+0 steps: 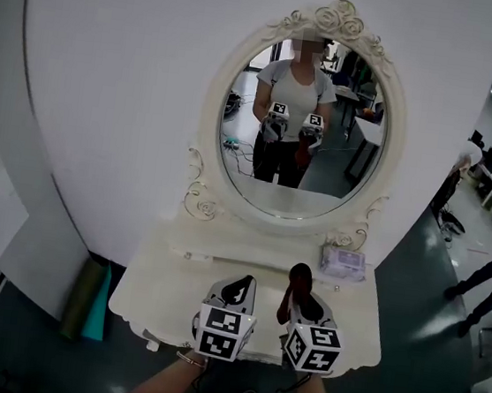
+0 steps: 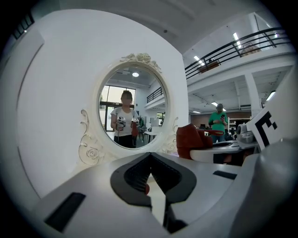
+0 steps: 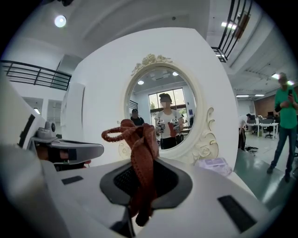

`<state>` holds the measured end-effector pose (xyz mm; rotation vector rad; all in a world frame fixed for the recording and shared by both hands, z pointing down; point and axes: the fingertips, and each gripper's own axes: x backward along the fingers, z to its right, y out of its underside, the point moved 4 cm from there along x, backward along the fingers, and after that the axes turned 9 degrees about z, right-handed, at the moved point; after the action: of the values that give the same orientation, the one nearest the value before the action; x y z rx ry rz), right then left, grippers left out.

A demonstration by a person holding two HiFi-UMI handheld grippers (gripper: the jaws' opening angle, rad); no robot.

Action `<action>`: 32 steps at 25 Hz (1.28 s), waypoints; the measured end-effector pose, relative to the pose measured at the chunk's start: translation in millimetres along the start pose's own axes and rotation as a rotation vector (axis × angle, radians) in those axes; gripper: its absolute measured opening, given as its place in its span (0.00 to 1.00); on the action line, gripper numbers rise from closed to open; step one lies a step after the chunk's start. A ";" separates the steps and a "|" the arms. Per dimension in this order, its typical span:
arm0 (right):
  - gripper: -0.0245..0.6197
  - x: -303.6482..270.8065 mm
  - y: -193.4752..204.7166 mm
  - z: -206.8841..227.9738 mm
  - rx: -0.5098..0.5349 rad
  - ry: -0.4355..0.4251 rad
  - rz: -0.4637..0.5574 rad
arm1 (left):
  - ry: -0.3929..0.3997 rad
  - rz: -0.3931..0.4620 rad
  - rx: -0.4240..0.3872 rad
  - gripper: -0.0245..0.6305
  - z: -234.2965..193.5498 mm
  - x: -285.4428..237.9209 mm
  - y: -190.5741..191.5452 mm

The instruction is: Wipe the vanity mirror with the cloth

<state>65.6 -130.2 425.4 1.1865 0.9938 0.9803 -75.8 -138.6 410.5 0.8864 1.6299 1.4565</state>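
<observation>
The right gripper (image 1: 302,298) is clamping the reddish-brown cloth (image 3: 142,158), which is sticking up between its jaws, over the white surface (image 1: 164,283) in front of the oval mirror (image 1: 301,127). The left gripper (image 2: 150,160) is hovering beside it, jaws seemingly together on nothing.

Cut off at the bottom edge — both forearms (image 1: 157,391). Too small to read — print on the pale packet (image 1: 343,263) on the surface (image 1: 172,293). Hidden inside the right tongs (image 3: 139,183): the pinched bit of the cloth (image 3: 142,148).
</observation>
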 end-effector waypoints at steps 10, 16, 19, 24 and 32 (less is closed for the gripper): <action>0.13 31.1 2.7 -3.3 0.044 0.039 -0.031 | 0.008 0.014 0.073 0.05 8.2 17.3 5.3; 0.13 36.6 3.5 4.5 0.032 0.017 -0.022 | -0.031 -0.001 0.079 0.05 17.3 17.9 10.6; 0.13 35.8 3.1 9.9 0.015 0.005 -0.019 | -0.046 -0.002 0.079 0.05 21.8 17.2 10.7; 0.13 32.4 -2.4 12.8 0.018 -0.020 0.003 | -0.070 0.001 0.075 0.05 25.3 16.2 9.4; 0.13 24.8 -1.6 16.0 0.002 -0.051 -0.003 | -0.109 -0.008 0.087 0.05 22.0 14.3 14.9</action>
<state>87.8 -110.8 423.3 1.2053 0.9564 0.9423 -63.0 -114.2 422.7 0.9891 1.6238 1.3166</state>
